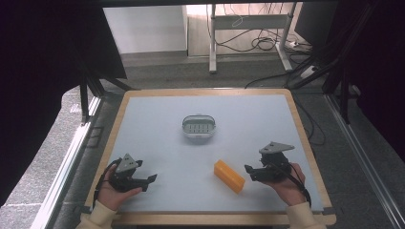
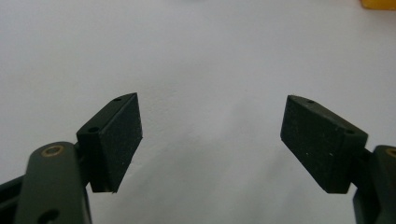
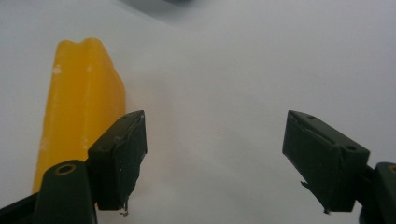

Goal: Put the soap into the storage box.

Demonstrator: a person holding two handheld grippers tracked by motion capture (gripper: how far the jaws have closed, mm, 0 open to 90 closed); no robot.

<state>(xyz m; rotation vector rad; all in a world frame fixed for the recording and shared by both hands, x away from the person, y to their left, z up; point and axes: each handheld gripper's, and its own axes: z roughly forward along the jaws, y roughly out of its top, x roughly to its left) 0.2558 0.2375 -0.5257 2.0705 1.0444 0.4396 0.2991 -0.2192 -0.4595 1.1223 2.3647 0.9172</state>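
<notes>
Nothing grasped yet: yellow rectangular block (image 1: 229,176) lies on bench (image 1: 157,114), apart from small grey basket (image 1: 198,127). Left tongs (image 1: 152,179) and right tongs (image 1: 248,169) both open, empty; right nearest block.

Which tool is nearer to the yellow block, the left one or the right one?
The right tool is nearer: it sits just beside the yellow block, not touching. The left tool is farther away across the table, on the block's other side.

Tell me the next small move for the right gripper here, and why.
Probably shift the right gripper sideways toward the yellow block until the block sits between its jaws. In the right gripper view the jaws stand apart with only bare table between them, and the block lies just outside one pad, so closing now would likely catch nothing.
</notes>
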